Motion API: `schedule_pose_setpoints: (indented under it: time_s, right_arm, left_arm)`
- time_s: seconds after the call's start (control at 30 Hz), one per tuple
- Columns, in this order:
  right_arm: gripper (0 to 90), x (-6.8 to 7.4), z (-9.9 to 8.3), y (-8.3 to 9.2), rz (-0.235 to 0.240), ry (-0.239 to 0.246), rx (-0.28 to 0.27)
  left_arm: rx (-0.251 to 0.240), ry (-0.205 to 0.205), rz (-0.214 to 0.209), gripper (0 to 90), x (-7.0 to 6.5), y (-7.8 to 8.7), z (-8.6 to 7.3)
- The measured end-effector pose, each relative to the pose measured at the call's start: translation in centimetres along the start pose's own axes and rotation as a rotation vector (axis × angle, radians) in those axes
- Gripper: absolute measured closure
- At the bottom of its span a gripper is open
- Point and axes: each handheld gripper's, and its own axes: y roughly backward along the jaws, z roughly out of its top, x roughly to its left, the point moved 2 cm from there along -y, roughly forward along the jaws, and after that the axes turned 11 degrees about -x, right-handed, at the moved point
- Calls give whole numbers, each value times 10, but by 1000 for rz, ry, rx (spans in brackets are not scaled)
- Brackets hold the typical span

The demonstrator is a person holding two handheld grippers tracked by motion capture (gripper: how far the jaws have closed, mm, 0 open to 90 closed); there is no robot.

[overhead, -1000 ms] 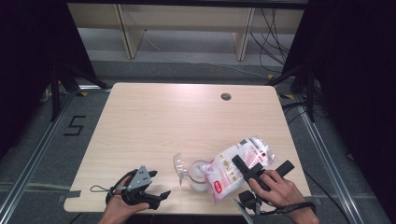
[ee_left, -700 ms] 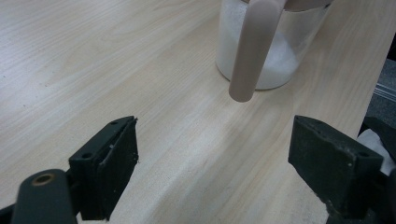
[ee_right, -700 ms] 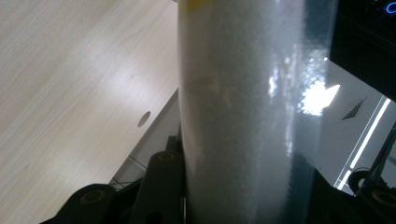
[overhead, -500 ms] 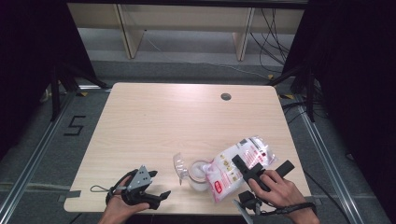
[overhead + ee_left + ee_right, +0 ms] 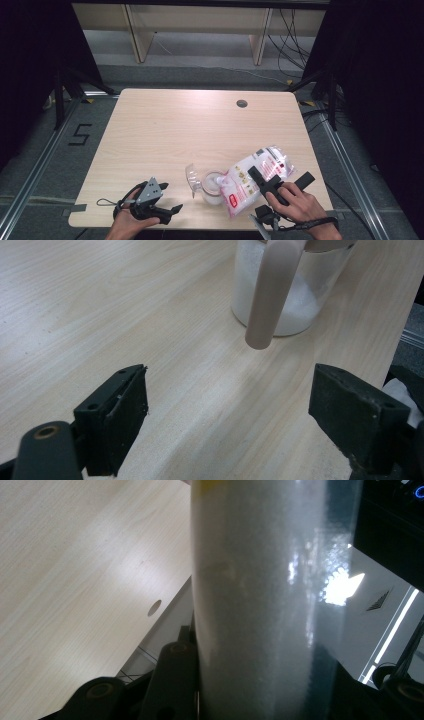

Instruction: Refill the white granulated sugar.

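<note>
Bag [image 5: 255, 176] of white grains, lying tilted at about five o'clock on the table [image 5: 200, 125], mouth lowered over the clear jug [image 5: 212, 186] just to its nine o'clock; pinched around the middle by the right gripper [image 5: 265, 181]. Pour judged under way: a white layer already in the jug's bottom [image 5: 300, 305], bag plump, much left. Left gripper [image 5: 167, 210] at seven o'clock, jaws spread, nothing between, apart from the jug's handle [image 5: 270, 295].
</note>
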Motion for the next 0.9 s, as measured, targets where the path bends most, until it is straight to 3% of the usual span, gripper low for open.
schedule_pose_setpoints:
  time_s: [0.17, 0.23, 0.3, 0.33, 0.37, 0.47, 0.57, 0.63, 0.83, 0.9]
  right_arm:
    - [737, 0, 0, 0, 1, 2, 0]
    - [737, 1, 0, 0, -3, -24, -9]
    - [737, 1, 0, 0, -2, -11, -2]
    - [737, 1, 0, 0, -7, -32, -11]
    - [738, 0, -1, 1, -7, -17, -10]
    - [739, 2, -1, 0, -12, -38, -17]
    - [741, 1, -1, 0, -1, -19, -8]
    - [743, 2, -1, 0, -6, -42, -17]
    - [748, 1, -2, 1, -7, -36, -16]
    - [751, 1, -4, 1, -16, -55, -28]
  left_arm:
    - [-7, 0, 0, 155, 0, 0, 0]
    - [-3, 0, -5, 154, 0, 0, 0]
    - [2, -1, 0, 154, 0, 0, 0]
    - [-1, 2, 0, 155, 0, 0, 0]
    - [-8, 6, -1, 154, 0, -1, 0]
    - [-17, 0, 6, 155, 0, -1, -1]
    - [-14, 0, 5, 155, 0, -1, -1]
    - [-4, 8, 0, 154, 0, 0, 0]
    - [-7, 6, 2, 155, 0, 0, 0]
    - [0, -1, 2, 154, 0, 0, 0]
